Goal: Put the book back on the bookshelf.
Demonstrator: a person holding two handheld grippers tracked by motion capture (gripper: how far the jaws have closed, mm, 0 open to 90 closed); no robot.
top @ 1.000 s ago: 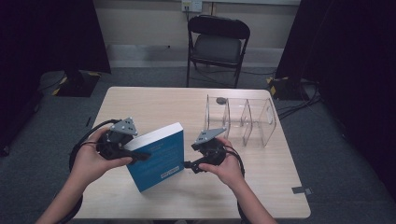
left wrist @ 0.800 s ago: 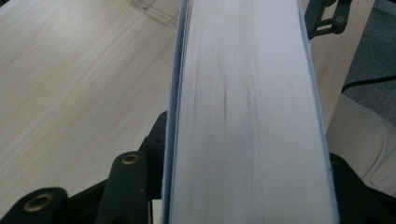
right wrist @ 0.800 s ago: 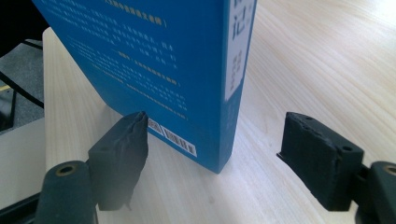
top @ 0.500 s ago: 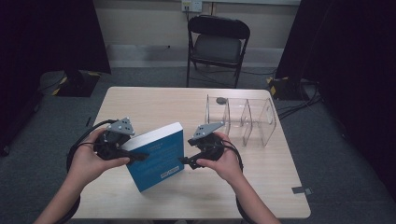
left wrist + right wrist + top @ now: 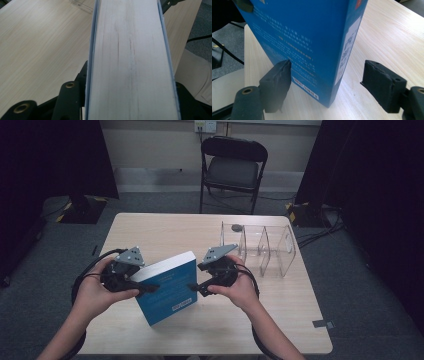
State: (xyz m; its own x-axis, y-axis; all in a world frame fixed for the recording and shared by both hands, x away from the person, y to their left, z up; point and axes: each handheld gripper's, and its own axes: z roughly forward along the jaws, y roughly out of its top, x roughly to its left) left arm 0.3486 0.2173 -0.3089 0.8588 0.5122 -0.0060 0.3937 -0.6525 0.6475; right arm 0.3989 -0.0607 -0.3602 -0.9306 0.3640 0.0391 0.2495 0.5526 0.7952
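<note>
Your left gripper [image 5: 150, 287] clamps the blue book [image 5: 167, 287] by its page edge, tilted on the table [image 5: 165, 227], while your right gripper [image 5: 194, 289] hangs open straddling its spine corner, the book's long axis running away from you.

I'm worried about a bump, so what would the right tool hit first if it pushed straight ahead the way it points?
Most likely the blue book: its spine corner stands between the right tool's open jaws, though depth is unclear.
</note>
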